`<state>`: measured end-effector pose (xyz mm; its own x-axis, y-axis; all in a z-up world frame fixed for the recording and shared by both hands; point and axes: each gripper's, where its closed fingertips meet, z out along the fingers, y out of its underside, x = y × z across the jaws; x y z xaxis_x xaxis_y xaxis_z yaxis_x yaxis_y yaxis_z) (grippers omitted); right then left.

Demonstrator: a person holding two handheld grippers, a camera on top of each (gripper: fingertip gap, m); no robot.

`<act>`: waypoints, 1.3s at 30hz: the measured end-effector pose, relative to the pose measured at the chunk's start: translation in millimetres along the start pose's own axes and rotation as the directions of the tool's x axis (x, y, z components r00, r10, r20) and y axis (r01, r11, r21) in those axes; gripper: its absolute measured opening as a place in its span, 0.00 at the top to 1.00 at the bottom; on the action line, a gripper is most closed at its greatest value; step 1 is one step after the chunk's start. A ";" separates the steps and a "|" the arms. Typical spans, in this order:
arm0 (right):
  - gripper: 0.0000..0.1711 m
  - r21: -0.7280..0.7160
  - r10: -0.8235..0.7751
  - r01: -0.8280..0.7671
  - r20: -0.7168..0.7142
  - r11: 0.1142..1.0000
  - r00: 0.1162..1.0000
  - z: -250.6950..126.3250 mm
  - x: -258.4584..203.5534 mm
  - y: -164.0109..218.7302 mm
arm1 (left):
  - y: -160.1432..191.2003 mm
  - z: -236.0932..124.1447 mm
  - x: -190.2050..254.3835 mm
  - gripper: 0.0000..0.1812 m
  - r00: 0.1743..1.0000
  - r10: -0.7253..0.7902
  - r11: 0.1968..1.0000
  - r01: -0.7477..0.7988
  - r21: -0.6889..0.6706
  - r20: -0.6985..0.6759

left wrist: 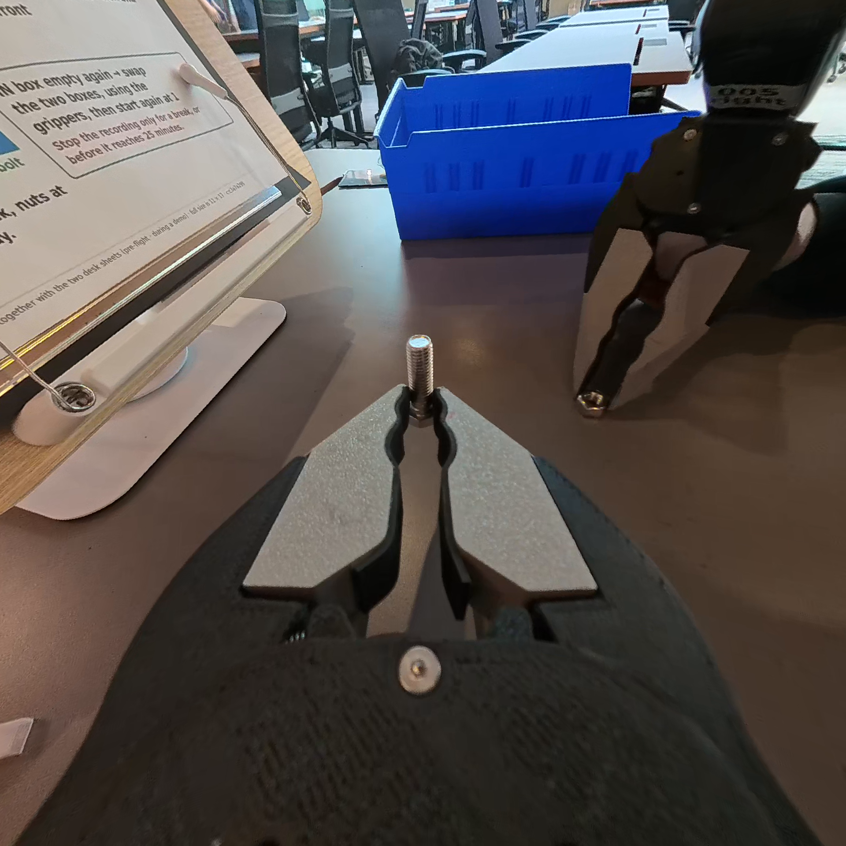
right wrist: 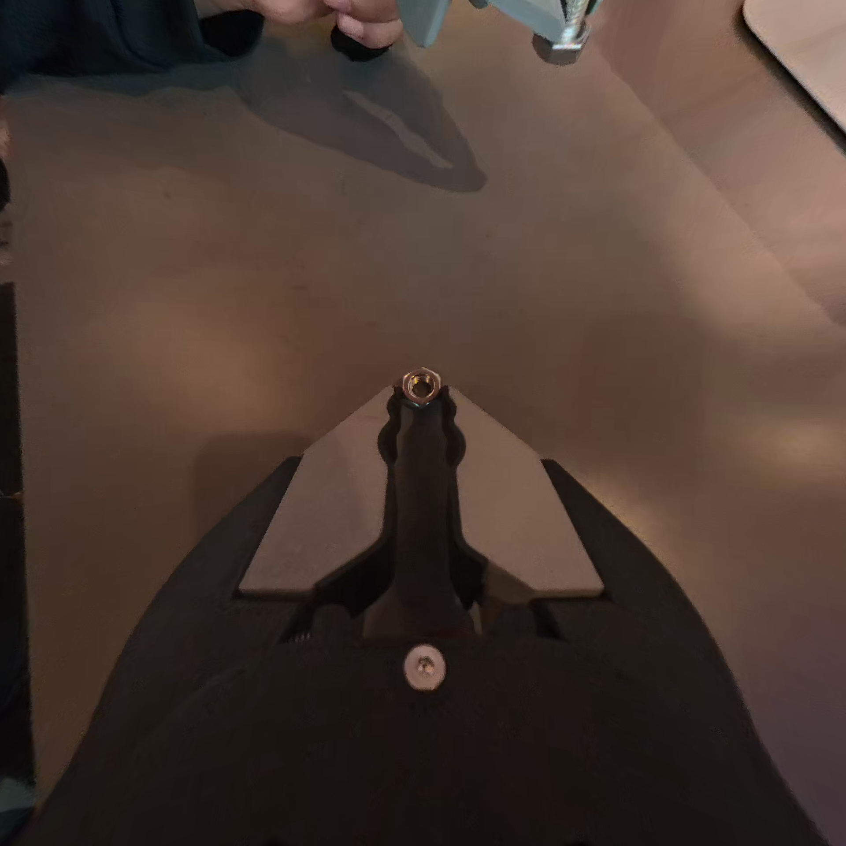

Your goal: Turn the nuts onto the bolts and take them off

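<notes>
Left view bright/sharp w/ edge distortion; right view dim, soft.

Desk (left wrist: 595,526): brown, smooth, glossy with soft light patches.
Furniture: black office chairs (left wrist: 293,78) at 11 o'clock; long desk rows (left wrist: 595,50) at 1 o'clock.

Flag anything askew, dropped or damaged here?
Nothing stands out. Left claw grips the bolt upright, thread end up; right claw pinches the nut at its tips. Blue bins sit upright on the table.
</notes>
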<state>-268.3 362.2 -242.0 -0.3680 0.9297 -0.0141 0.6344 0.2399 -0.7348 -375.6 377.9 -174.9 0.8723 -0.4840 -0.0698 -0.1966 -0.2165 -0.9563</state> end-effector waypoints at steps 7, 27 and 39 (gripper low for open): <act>0.92 0.049 -0.076 0.076 0.002 0.996 0.997 -6.3 31.4 -64.2 | 1.1 -1.5 -8.1 0.96 0.999 -0.040 0.999 0.040 -0.001 0.033; 0.92 -0.011 -0.110 0.117 0.257 0.993 0.960 15.7 66.8 -168.5 | 2.6 -10.9 -29.6 0.96 0.988 -0.106 0.994 0.104 0.019 0.117; 0.92 -0.033 -0.092 0.105 0.263 0.994 0.960 25.9 63.6 -164.5 | -1.2 -11.8 -29.1 0.96 0.986 -0.096 0.995 0.091 0.043 0.134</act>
<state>-413.7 374.6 -139.6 -0.5908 0.7973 -0.1239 0.6143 0.3449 -0.7097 -406.0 382.2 -168.4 0.9393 -0.3427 -0.0146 -0.0964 -0.2228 -0.9701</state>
